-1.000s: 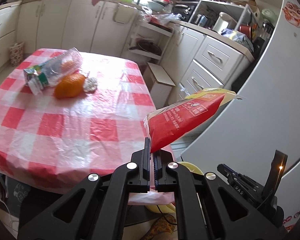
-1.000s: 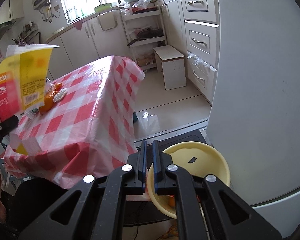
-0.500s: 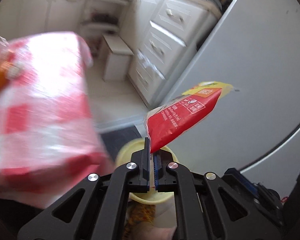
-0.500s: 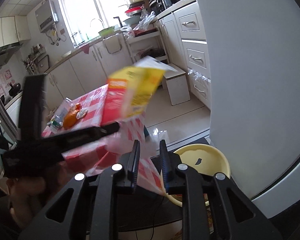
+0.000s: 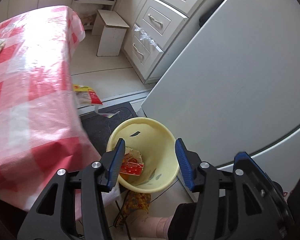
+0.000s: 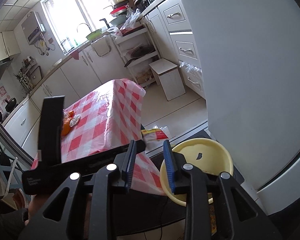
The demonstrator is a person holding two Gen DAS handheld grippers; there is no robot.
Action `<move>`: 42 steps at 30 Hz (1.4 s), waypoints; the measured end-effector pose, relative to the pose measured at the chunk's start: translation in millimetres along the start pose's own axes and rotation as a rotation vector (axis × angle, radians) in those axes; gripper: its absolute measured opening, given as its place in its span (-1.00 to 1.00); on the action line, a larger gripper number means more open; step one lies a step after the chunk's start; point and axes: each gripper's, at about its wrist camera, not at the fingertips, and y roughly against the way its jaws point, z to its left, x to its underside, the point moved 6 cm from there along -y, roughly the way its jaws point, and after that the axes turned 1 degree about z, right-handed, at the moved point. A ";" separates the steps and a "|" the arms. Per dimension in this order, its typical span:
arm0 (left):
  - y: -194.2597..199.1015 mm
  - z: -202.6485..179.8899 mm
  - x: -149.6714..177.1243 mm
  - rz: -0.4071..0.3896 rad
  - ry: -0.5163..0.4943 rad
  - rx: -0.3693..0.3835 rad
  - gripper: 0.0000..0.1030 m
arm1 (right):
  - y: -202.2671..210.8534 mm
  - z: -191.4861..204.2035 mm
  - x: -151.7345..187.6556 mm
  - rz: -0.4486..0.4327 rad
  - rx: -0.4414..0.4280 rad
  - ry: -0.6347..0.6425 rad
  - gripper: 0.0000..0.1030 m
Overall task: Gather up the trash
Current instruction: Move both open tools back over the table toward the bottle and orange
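My left gripper (image 5: 150, 142) hangs over the yellow bin (image 5: 164, 152), its jaws opening with nothing between them. A red wrapper (image 5: 132, 167) lies inside the bin. A red-and-yellow snack bag (image 5: 87, 97) lies on the floor beyond the bin, beside the hanging tablecloth; the right wrist view shows this bag (image 6: 155, 135) too. My right gripper (image 6: 150, 142) is just left of the bin (image 6: 210, 152), its jaws also opening and empty. An orange (image 6: 67, 127) and a crumpled tissue (image 6: 75, 120) remain on the checked table (image 6: 110, 112).
A grey fridge (image 5: 240, 70) stands close on the right of the bin. A white stool (image 5: 111, 34) and drawers (image 5: 158, 22) are behind. A dark mat (image 5: 102, 124) lies under the bin. A person's slippered foot (image 5: 134, 206) is beside it.
The left gripper swung from the table to above the bin and opened; the snack bag left it and now lies on the floor. The right gripper opened partway.
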 end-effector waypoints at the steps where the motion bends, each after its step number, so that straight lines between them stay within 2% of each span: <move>1: 5.5 3.6 -0.2 -0.006 0.005 0.001 -0.05 | 0.6 -0.1 0.3 -0.004 0.003 0.000 -0.43; 9: 59.4 44.9 -5.0 -0.094 0.100 -0.008 0.03 | -3.4 -7.0 1.7 0.003 0.022 -0.013 -0.36; 15: 86.1 81.6 8.7 -0.128 0.151 -0.061 0.05 | -7.8 0.7 3.9 0.021 0.020 0.015 -0.31; 22: 106.2 122.4 31.1 -0.172 0.191 -0.210 0.13 | -17.9 34.6 10.9 0.044 -0.005 0.123 -0.14; 24: 117.6 132.2 32.9 -0.209 0.195 -0.254 0.27 | -22.0 47.5 15.3 0.056 -0.012 0.174 -0.11; 28: 140.5 150.1 35.3 -0.271 0.209 -0.321 0.38 | -31.6 75.1 26.3 0.076 -0.017 0.285 -0.07; 35: 163.9 175.7 47.6 -0.339 0.212 -0.439 0.58 | -49.4 103.9 39.5 0.110 -0.018 0.374 -0.05; 42: 178.7 211.7 56.4 -0.374 0.310 -0.490 0.70 | -62.0 126.5 51.4 0.133 -0.017 0.430 -0.03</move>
